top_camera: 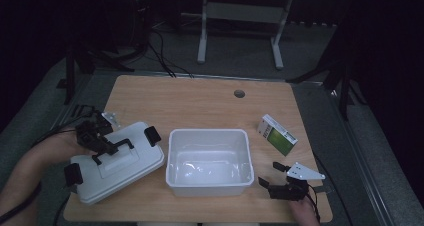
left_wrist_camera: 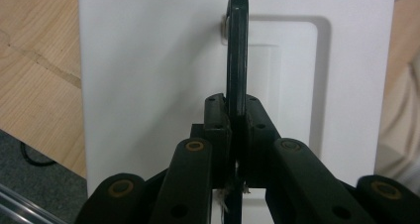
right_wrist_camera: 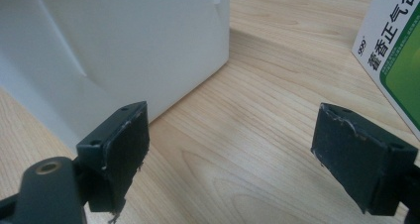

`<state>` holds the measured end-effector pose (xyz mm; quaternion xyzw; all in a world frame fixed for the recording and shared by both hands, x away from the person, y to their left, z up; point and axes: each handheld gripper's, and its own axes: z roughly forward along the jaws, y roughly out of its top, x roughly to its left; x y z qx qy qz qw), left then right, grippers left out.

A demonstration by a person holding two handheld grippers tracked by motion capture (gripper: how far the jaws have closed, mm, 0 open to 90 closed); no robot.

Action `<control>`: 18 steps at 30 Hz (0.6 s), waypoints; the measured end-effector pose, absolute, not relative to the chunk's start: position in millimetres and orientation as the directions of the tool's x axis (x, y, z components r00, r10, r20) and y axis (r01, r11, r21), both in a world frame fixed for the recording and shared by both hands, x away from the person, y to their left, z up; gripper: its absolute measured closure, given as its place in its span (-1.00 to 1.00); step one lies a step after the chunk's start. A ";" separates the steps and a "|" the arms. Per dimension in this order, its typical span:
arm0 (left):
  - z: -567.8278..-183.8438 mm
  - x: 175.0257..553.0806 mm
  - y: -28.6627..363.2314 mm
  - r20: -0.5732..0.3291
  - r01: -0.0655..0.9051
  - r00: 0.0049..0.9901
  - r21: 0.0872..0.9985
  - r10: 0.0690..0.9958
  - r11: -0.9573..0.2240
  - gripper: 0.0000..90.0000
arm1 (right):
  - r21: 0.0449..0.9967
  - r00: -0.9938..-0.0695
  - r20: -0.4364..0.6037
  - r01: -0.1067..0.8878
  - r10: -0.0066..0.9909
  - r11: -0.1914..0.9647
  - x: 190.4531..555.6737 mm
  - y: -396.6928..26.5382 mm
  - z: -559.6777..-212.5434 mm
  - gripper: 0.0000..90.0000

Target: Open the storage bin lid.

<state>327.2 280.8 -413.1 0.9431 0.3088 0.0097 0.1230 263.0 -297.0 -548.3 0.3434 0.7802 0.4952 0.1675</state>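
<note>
Jaws first: from the high view the left gripper (top_camera: 102,141) is clamped tight on the black handle (top_camera: 114,148) on top of a white lid (top_camera: 117,161), which sits tilted at the near left of the wooden bench (top_camera: 200,101), just left of the open white tub (top_camera: 209,161) and overhanging the bench's near left edge a bit. Black latches (top_camera: 152,135) stick out at the lid's two ends. Over at the near right corner the right gripper (top_camera: 272,175) rests low with its jaws spread wide and nothing between them, pointing toward the tub's right side. A green and white box (top_camera: 276,134) lies just beyond it, to the right of the tub. Switching to the left gripper view, the handle (left_wrist_camera: 236,60) runs straight up out of the closed jaws, pinched between the pads, with the lid (left_wrist_camera: 148,85) flat behind it and a strip of bench (left_wrist_camera: 34,75) on the left. In the right gripper view, both pads (right_wrist_camera: 124,149) stand well apart over bare bench (right_wrist_camera: 247,149), the tub wall (right_wrist_camera: 124,40) close on the left and the box (right_wrist_camera: 396,65) with printed lettering on the right, neither touched.
</note>
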 end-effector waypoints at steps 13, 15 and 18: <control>-448.0 339.0 272.5 -0.064 0.587 0.807 0.205 0.587 -0.783 0.87 | 0.889 -0.707 0.082 0.371 0.702 0.269 262.9 -297.4 -548.3 -0.68; -454.5 342.6 271.3 -0.073 0.594 0.802 0.209 0.593 -0.777 0.87 | 0.889 -0.707 0.081 0.370 0.702 0.270 263.1 -297.5 -548.5 -0.68; -458.9 345.4 268.7 -0.078 0.595 0.801 0.203 0.593 -0.777 0.87 | 0.889 -0.707 0.081 0.370 0.702 0.269 263.2 -297.6 -548.4 -0.68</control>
